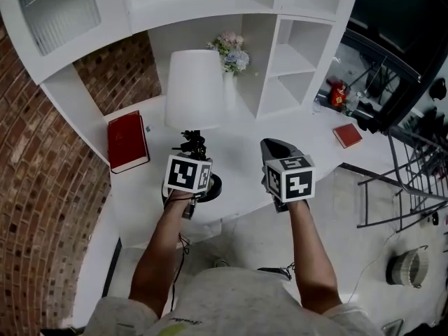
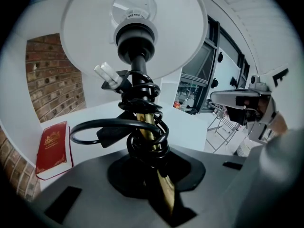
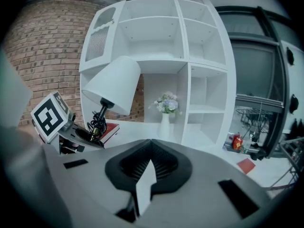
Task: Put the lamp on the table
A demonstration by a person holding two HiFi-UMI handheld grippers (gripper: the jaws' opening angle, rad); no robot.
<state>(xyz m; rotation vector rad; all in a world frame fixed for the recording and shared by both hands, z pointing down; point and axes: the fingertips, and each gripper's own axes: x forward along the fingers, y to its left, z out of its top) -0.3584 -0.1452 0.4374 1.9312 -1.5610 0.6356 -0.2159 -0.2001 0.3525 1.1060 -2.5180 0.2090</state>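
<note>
Lamp (image 1: 194,89) sits center frame over the white table (image 1: 245,166), in front of the shelf (image 1: 294,54). It has a white cone shade (image 2: 85,37), a brass stem (image 2: 152,132) and a black cord (image 2: 118,126) coiled round the stem. Left gripper (image 2: 159,184) is clamped on the stem, and the lamp looks tilted in the right gripper view. Right gripper (image 3: 151,144) has its jaws together, empty, at center right.

Soft, even daylight, cool cast. Windows (image 2: 228,51) beyond the left tool (image 2: 159,184) glare a bit. White counter (image 1: 241,165) near clipping, shadows faint. Both tool views: heavy fisheye, black corners, bent lines at edges. Tool surfaces nearest the lens are blurred.
</note>
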